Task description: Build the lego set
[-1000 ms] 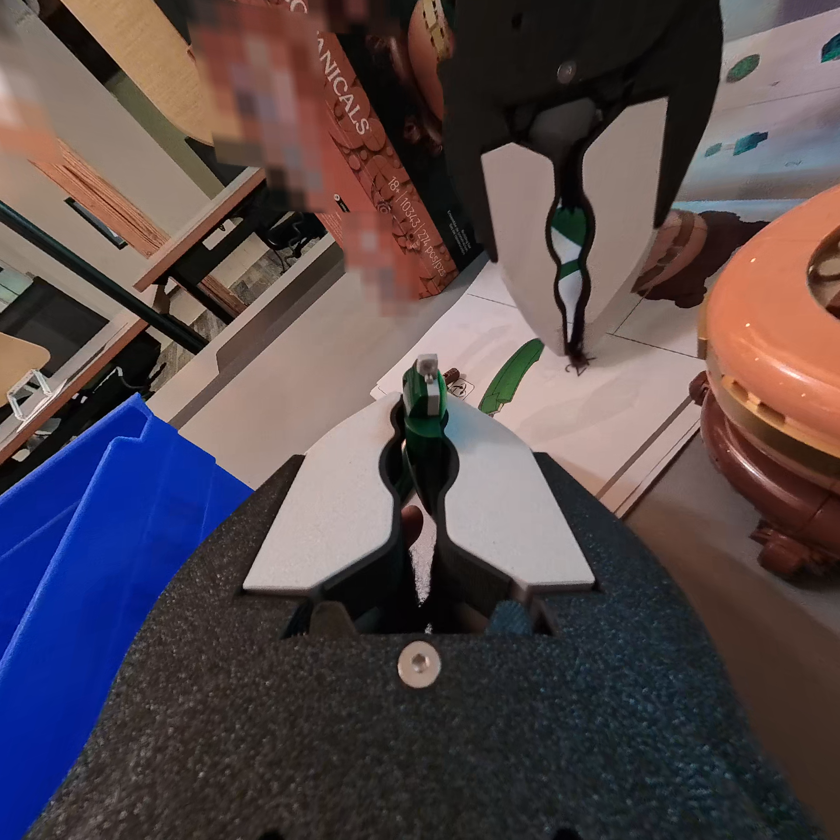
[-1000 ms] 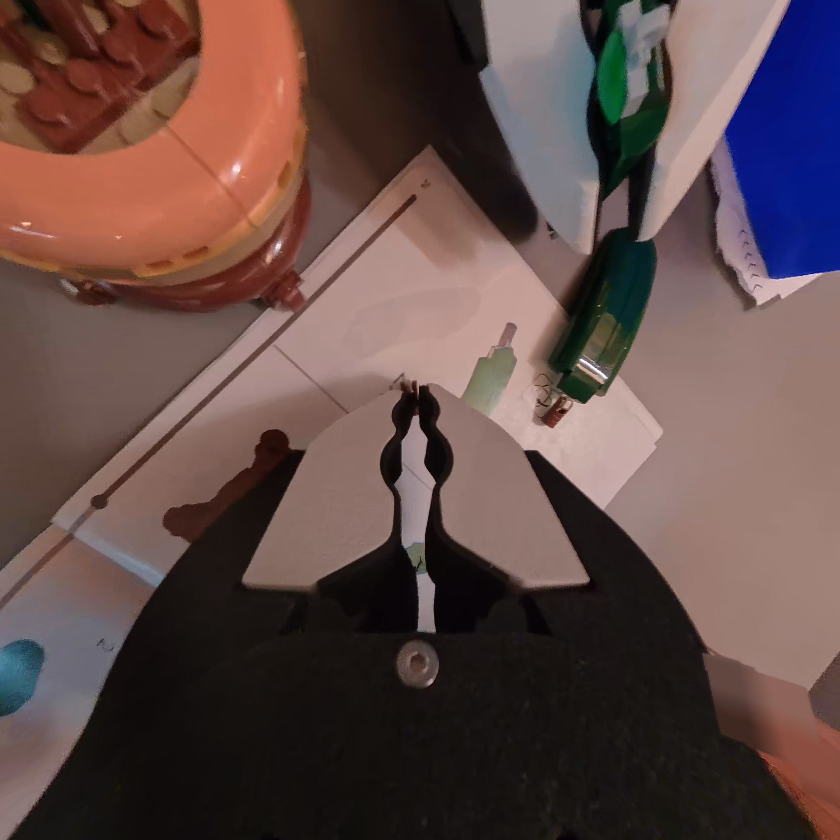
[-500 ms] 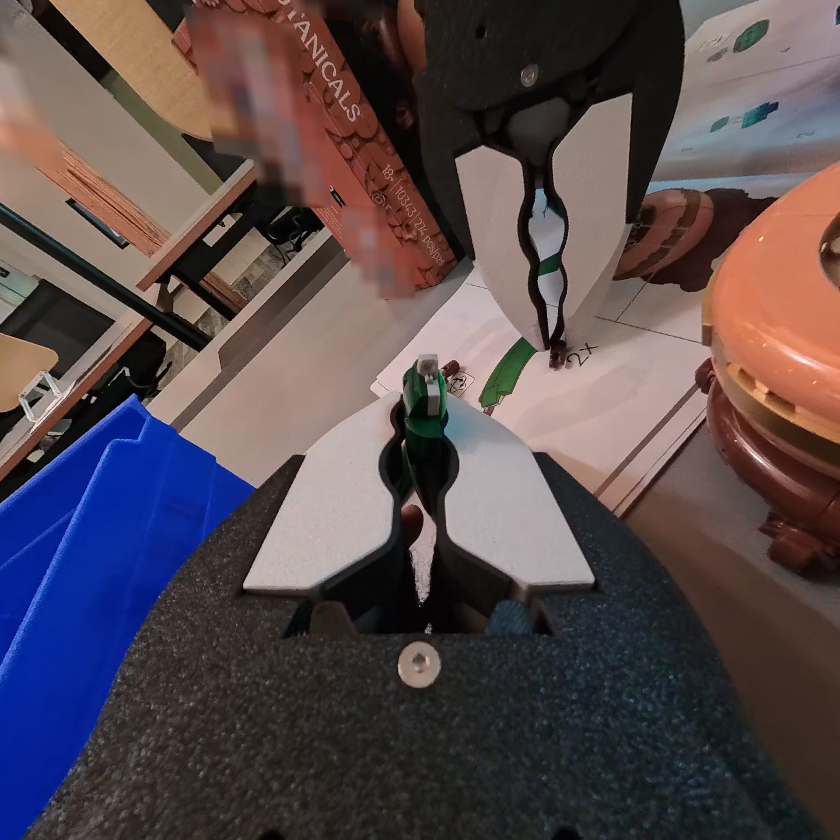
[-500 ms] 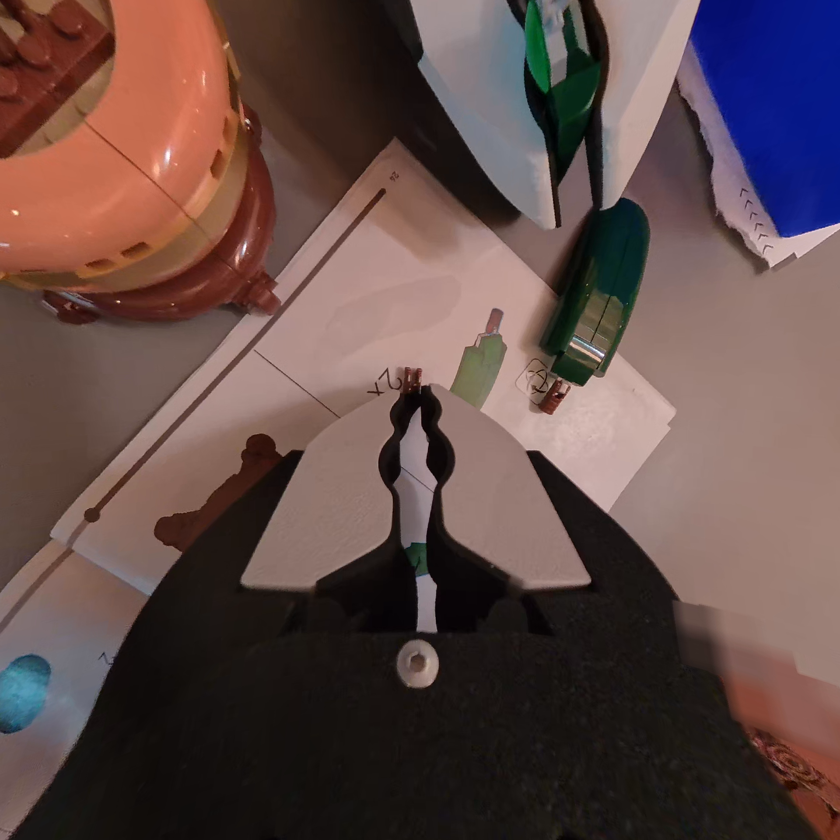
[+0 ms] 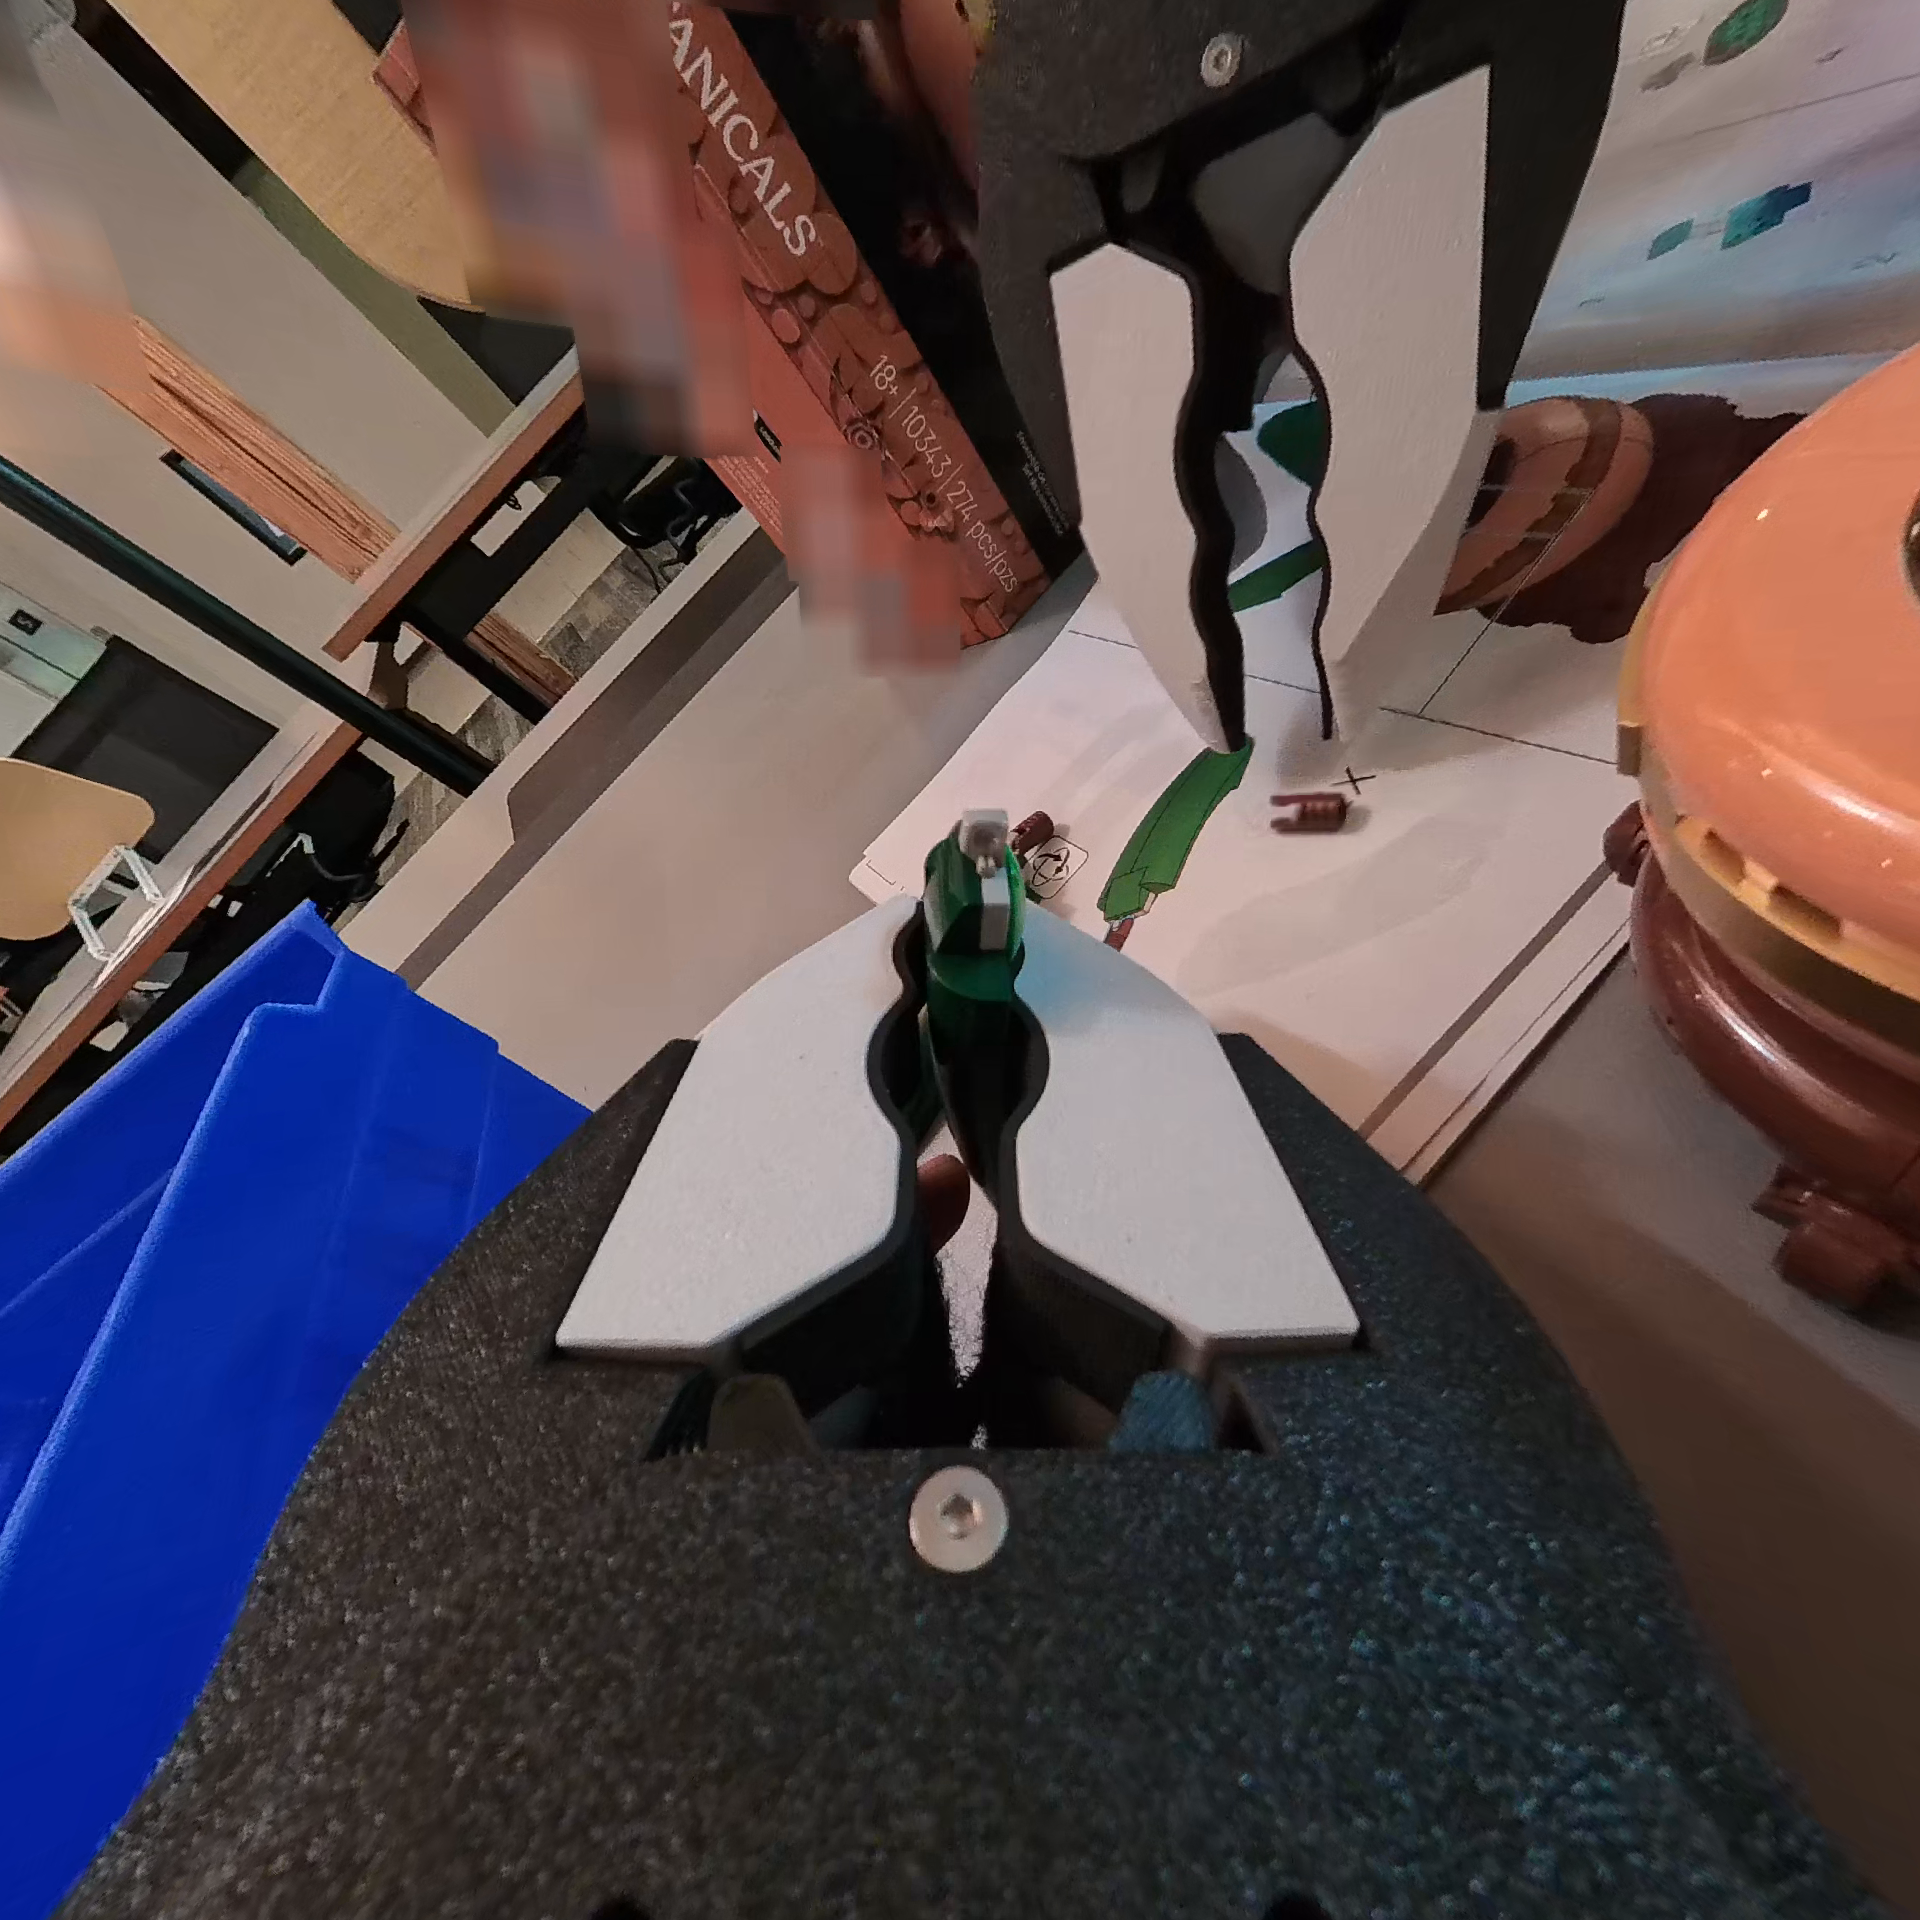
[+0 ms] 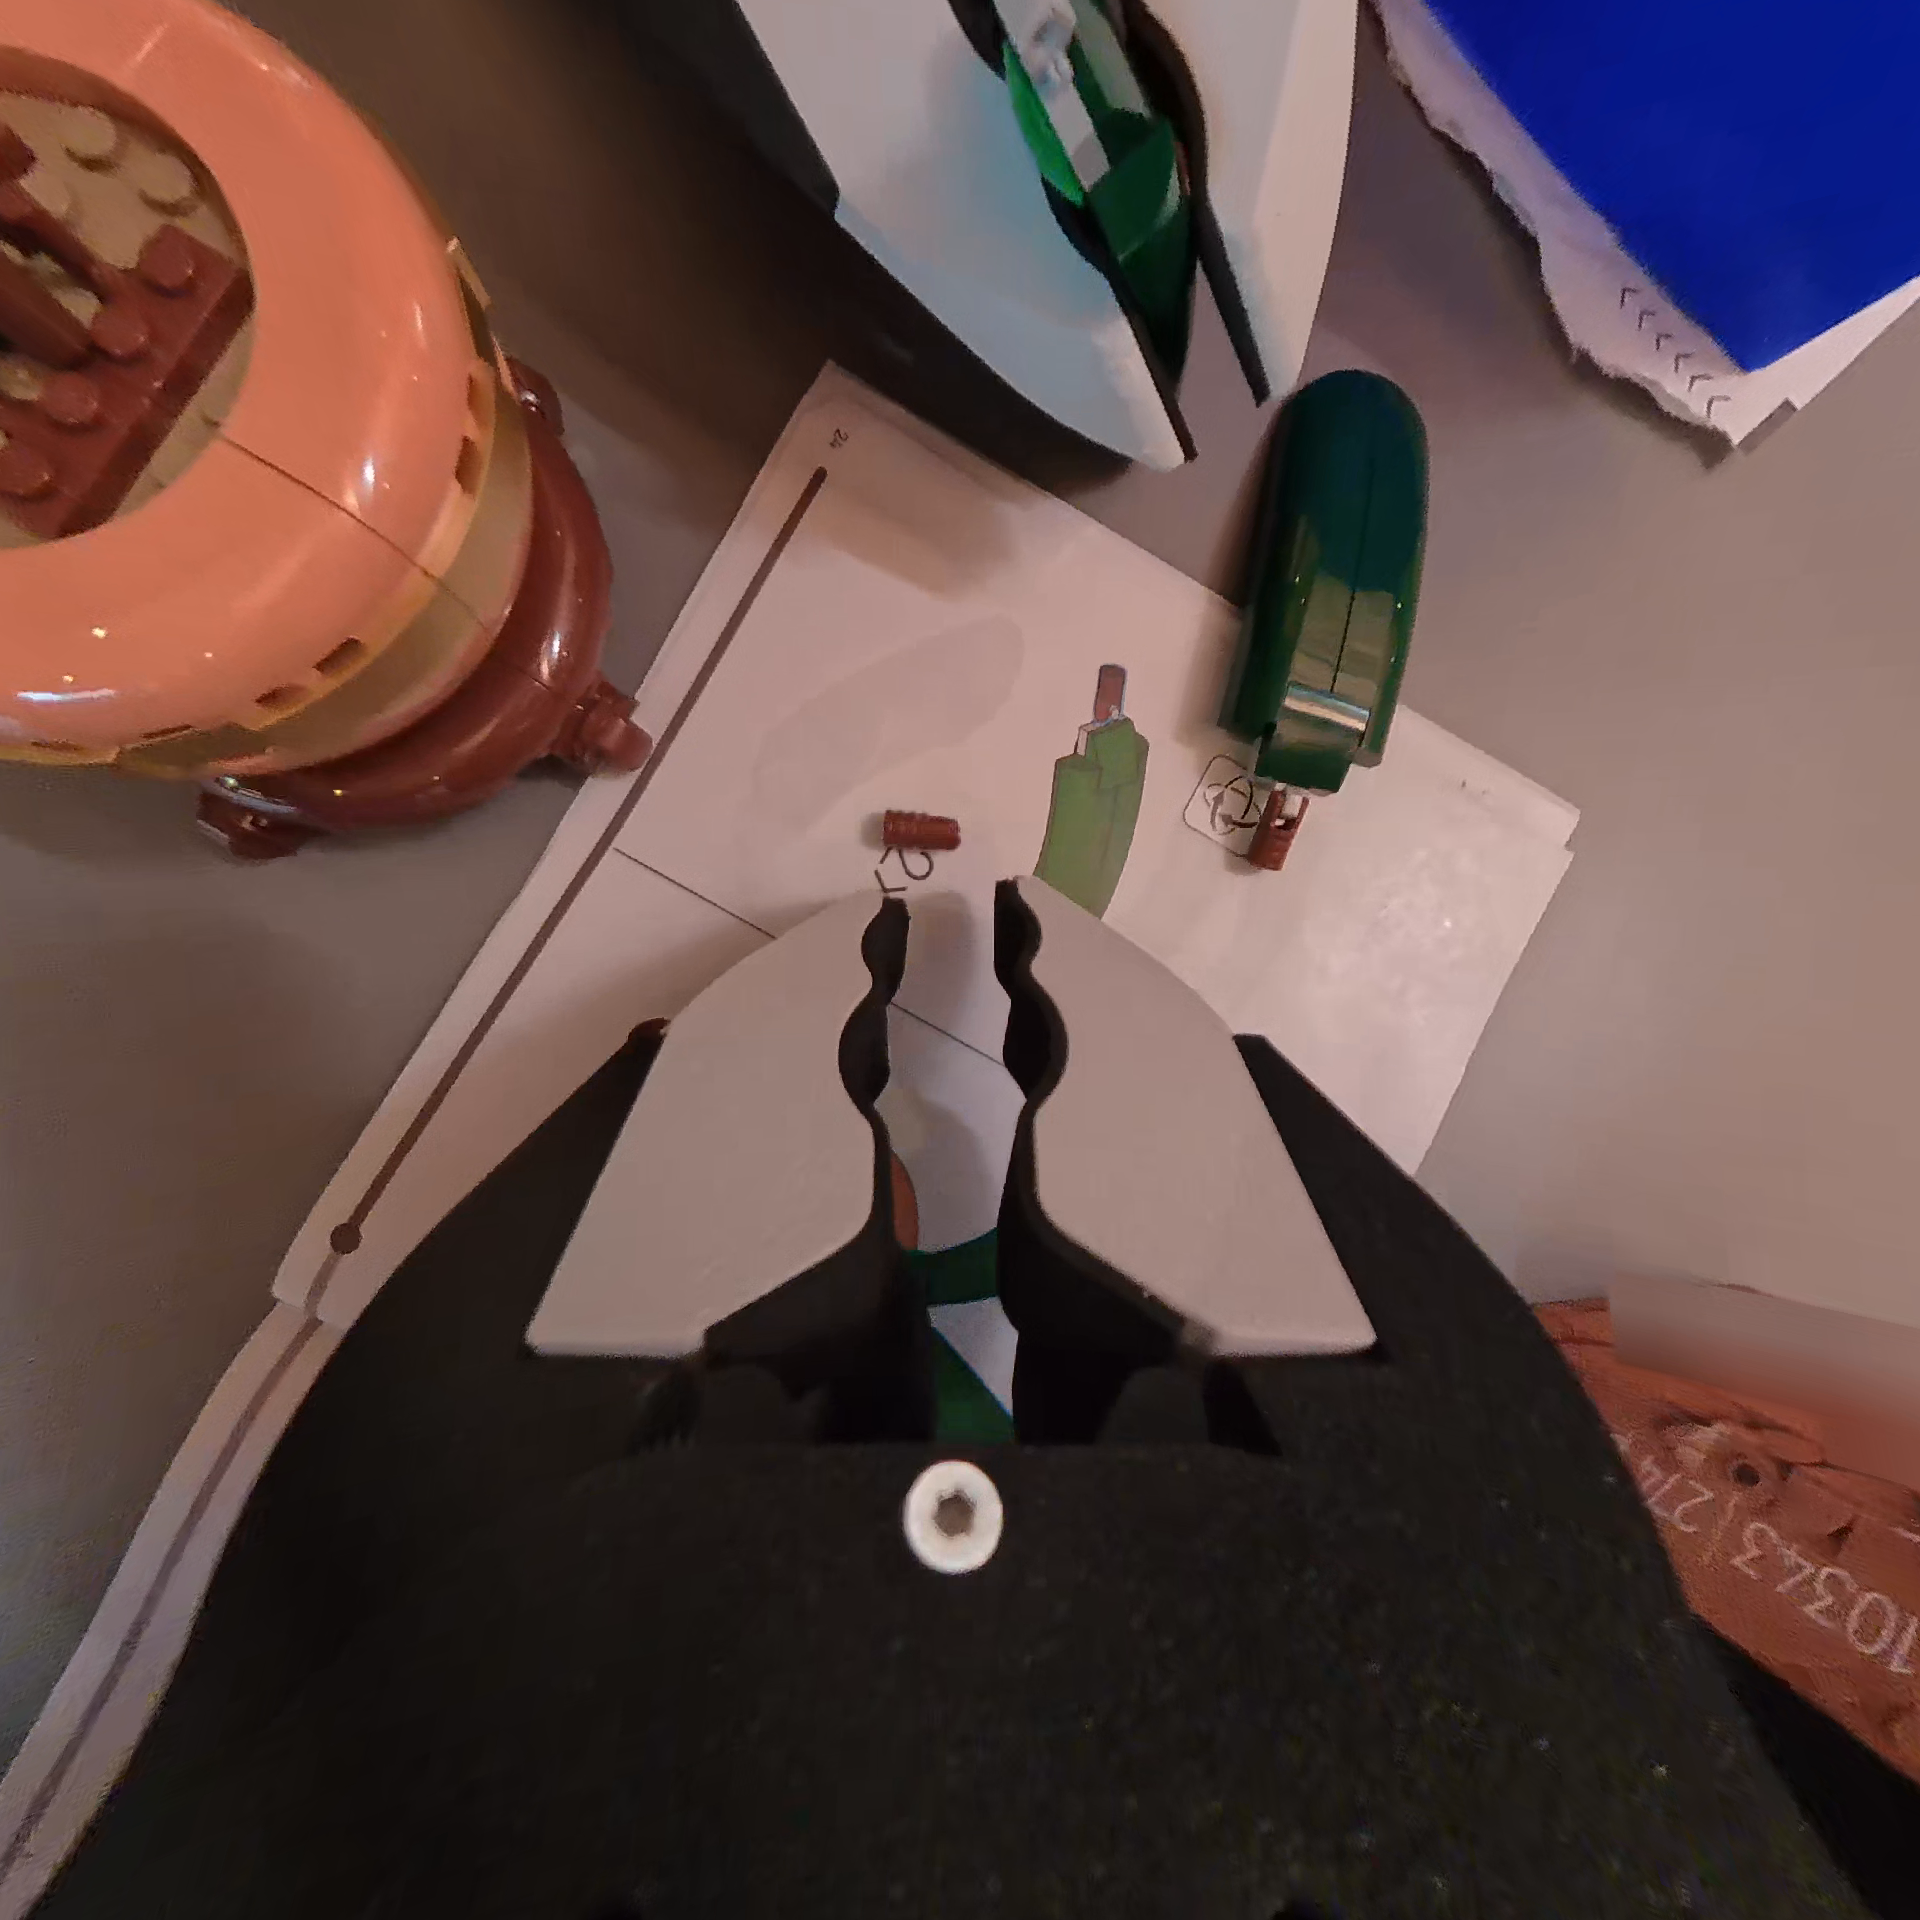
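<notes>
My left gripper (image 5: 971,920) is shut on a green leaf piece (image 5: 971,925) with a grey clip at its tip; it also shows at the top of the right wrist view (image 6: 1112,177). My right gripper (image 6: 951,904) is open and empty just above the instruction booklet (image 6: 935,644); it shows in the left wrist view (image 5: 1278,738) too. A small brown peg (image 6: 920,828) lies loose on the booklet just ahead of the right fingertips, and shows in the left wrist view (image 5: 1309,814). A second dark green leaf assembly (image 6: 1325,592) with a brown peg lies on the booklet's corner.
The peach and brown pot model (image 6: 312,540) stands at the left, on the right in the left wrist view (image 5: 1787,810). A blue bin (image 6: 1683,156) sits at the far right, lower left in the left wrist view (image 5: 208,1195). The set's box (image 5: 852,312) stands behind. Left tips to right tips: about 8 cm.
My right gripper opened and let the small brown peg go onto the booklet, then lifted slightly. My left gripper kept still with the green leaf piece.
</notes>
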`<move>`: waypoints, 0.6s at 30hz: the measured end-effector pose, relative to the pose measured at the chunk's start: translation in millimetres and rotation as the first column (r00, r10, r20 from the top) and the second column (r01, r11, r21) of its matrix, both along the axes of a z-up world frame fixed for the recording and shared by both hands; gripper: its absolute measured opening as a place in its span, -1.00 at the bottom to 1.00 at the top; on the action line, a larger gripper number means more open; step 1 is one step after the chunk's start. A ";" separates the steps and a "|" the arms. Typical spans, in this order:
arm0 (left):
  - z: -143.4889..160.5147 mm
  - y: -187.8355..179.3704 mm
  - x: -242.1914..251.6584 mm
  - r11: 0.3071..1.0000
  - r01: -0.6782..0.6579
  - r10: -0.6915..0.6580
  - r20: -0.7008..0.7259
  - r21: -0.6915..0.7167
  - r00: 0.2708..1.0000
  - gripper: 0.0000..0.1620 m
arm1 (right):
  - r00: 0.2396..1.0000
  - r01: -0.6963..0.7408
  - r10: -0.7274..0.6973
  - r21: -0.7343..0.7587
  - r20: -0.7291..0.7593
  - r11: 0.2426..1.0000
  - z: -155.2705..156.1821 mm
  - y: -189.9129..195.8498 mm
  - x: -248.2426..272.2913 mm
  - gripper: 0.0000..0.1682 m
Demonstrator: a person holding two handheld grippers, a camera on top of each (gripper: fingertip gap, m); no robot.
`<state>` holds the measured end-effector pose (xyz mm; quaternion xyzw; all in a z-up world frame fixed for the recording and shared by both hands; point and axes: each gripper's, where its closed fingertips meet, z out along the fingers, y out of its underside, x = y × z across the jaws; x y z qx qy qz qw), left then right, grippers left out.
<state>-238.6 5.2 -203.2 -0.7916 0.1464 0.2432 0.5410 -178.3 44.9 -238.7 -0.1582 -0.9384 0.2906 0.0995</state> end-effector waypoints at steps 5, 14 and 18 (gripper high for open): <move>-0.1 -0.1 -0.1 1.000 -0.003 0.003 -0.002 -0.001 1.000 -0.89 | 0.977 0.210 -0.204 -0.099 0.069 0.973 6.0 -7.0 -4.7 -0.84; -0.1 -0.7 -1.6 1.000 -0.015 0.015 -0.005 -0.003 1.000 -0.89 | 0.675 0.737 -0.704 -0.191 0.220 0.648 -2.8 -14.4 10.0 -0.80; 0.1 -1.0 -1.4 1.000 -0.015 0.015 -0.003 -0.003 1.000 -0.90 | 0.563 0.826 -0.776 -0.225 0.283 0.517 -10.7 -17.1 9.4 -0.78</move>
